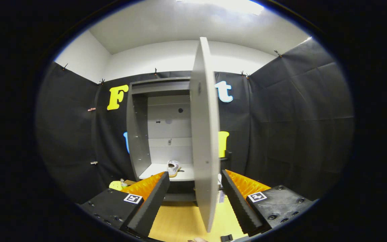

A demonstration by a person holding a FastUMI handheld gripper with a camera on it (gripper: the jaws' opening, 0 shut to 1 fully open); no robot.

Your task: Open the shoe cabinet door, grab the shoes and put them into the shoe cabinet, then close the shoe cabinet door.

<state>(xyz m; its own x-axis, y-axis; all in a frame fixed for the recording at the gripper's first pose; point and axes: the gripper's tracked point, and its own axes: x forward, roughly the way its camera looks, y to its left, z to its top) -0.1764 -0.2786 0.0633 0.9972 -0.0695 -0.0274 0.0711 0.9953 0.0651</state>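
**Cabinet door ajar, one shoe shelved, tool spread**

Item 1: your tool (pixel 195 188). Its two fingers stood wide apart, gripping nothing. The open door's edge hung in the gap between them, nearer the right finger; whether either finger touched it could not be told.

Item 2: shoe cabinet (pixel 139 134). A grey unit set against the far wall of the booth, straight ahead of your fingers. Interior exposed, with a back panel and a low shelf (pixel 153 171).

Item 3: cabinet door (pixel 205 134). Swung out towards you, seen nearly edge-on, upright, hinged at the cabinet's right side. Its lower end reached down between your fingers.

Item 4: shoe (pixel 173 167). One light-coloured shoe with a tan sole, resting on the low shelf inside the cabinet, beyond the left finger and just left of the door.

Item 5: floor (pixel 180 222). Yellow surface, near you, below the fingers.

Item 6: small yellow-green object (pixel 116 185). Low at the cabinet's left foot; too small to identify.
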